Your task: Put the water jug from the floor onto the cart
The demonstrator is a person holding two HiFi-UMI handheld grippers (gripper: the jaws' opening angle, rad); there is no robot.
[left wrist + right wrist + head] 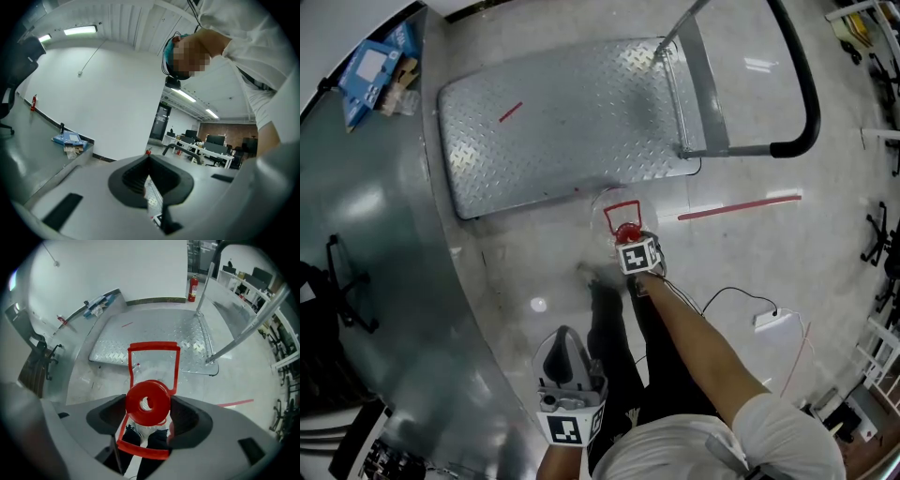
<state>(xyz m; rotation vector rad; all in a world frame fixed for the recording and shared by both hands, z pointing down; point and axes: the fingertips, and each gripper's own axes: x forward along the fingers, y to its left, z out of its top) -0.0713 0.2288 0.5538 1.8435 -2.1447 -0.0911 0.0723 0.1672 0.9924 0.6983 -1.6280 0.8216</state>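
Right gripper [149, 414] is pointed almost straight down over the water jug [607, 211], claw spread wide. The red cap [147, 401] stands right between the jaws, but the pads do not look clamped on it, so nothing is held yet.

The jug stands upright on the floor [534, 272], just beside the near edge of the cart [544, 122]. From the jug, the bare diamond-plate deck lies at twelve o'clock and the cart's push bar [802, 94] at about two o'clock.

Left gripper [566, 342] hangs back at six o'clock from the jug, well apart from it. Its jaws are closed together with nothing in them.

Now, the handling. The jug is a clear, rigid container, and whether it is full cannot be told from here. If it holds water it will likely be heavy and inclined to swing. The smooth round cap looks like a slippery, poor place to pinch. The better hold is probably the red carry handle [154, 346], a stiff frame rising on the cap's twelve o'clock side in the right gripper view, where the jaws could close across its top bar. The lift itself looks short, with the deck low and close by.
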